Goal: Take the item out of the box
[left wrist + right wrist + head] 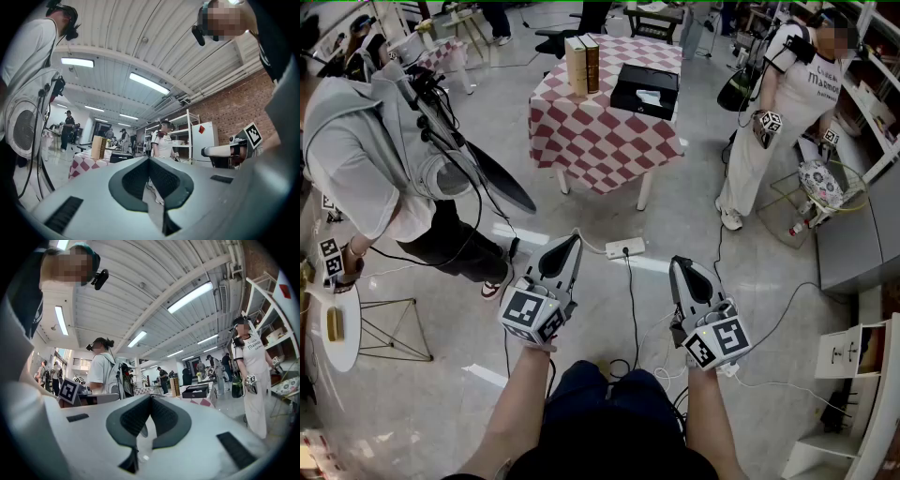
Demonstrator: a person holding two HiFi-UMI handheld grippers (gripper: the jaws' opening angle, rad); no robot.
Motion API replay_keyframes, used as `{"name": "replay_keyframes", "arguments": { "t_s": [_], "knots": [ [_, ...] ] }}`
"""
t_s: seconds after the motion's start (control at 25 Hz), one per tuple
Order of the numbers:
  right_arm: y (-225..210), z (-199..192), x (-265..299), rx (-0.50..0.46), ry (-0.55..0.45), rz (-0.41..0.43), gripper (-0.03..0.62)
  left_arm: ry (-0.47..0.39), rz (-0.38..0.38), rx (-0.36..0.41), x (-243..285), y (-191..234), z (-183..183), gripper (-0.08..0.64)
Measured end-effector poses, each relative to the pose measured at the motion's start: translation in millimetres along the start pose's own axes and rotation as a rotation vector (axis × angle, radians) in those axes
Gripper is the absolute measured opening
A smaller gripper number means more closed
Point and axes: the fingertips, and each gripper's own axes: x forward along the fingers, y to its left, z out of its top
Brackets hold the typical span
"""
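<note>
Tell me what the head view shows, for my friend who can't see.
The left tongs and right tongs, both shut and empty, point toward a checkered table. A black box holding something white sits on it near two upright books.

Glossy grey floor (741, 281), red-checked table (600, 141), white shelving (187, 123); brick wall (234, 108), ribbed ceiling (117, 47) with strip lights (150, 84)

A lab-like hall: brick wall (234, 112), white shelving (188, 136), ceiling strip lights (149, 83), cables (632, 309) across the floor (750, 272).
</note>
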Motion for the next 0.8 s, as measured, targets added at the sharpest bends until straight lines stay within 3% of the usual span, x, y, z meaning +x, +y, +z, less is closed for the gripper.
{"name": "replay_keyframes", "arguments": {
  "t_s": [0.8],
  "knots": [
    [3.3,-1.9,46.2,0.014,0.021,0.004,0.005,0.000,0.014,-0.036,11.0,47.5,-1.4,0.005]
  ]
}}
